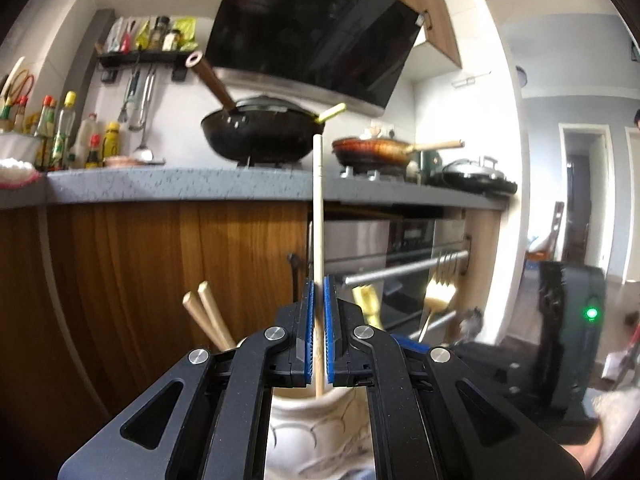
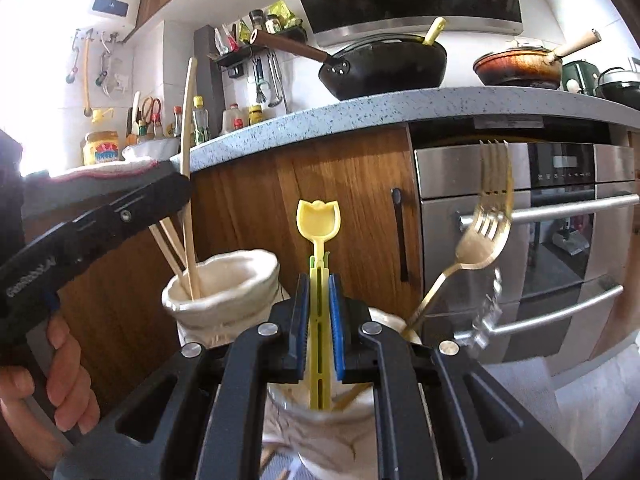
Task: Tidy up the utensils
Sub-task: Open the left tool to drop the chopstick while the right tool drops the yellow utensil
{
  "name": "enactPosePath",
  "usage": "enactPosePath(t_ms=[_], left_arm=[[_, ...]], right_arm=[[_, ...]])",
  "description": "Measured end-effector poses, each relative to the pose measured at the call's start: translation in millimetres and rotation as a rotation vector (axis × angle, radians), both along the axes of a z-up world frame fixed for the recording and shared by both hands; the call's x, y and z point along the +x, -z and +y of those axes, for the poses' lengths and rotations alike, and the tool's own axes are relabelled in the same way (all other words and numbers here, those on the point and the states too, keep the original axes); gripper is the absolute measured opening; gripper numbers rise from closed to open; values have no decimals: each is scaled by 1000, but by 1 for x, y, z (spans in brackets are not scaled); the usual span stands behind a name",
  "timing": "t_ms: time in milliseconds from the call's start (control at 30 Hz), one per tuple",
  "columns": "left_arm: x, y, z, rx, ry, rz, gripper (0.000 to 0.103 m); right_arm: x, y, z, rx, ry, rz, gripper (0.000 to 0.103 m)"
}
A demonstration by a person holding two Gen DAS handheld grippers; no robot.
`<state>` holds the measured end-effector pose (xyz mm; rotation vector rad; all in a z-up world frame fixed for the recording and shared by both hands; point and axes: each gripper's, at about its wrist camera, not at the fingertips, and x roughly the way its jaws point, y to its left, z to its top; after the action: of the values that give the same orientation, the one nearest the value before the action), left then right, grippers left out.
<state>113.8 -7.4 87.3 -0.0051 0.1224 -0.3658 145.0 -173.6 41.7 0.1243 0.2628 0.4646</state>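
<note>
Holding a chopstick [image 1: 318, 208] clamped in our left fingers [image 1: 318, 336], yellow spoon [image 2: 319, 280] in the right fingers [image 2: 319, 320]; speckled grey tabletop [image 1: 180, 188], wok [image 1: 260, 132] and oven [image 2: 528, 248] beyond them.

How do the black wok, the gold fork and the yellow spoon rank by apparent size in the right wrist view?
1. black wok, largest
2. gold fork and yellow spoon: alike in length and partly hidden, so unranked. Both sit nearer the camera than the wok.

Home kitchen, black wok [image 2: 384, 66] on the speckled grey bench [image 2: 360, 114], range hood [image 1: 316, 28] at 12 o'clock, built-in oven [image 2: 528, 240], condiment bottles [image 1: 64, 132] at 9 o'clock
</note>
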Motion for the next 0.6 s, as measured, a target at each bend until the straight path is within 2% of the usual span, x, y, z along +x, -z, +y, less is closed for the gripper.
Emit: enactPosePath(t_ms=[167,400,467,533,600], left_arm=[[4,8,1,29,-20,49,5],[6,16,4,44,-23,97,6],[4,18,3,53,-29,93,9],[2,18,3,57,-27,86,11],[-1,17,3,56,-26,79,13]], right_arm=[[-6,7,-2,-23,10,35,10],[-6,7,-9,8,7,46,10],[-7,7,-9,13,1,44,12],[-9,6,-9,14,-4,38,22],[-13,6,-9,13,-9,29,24]])
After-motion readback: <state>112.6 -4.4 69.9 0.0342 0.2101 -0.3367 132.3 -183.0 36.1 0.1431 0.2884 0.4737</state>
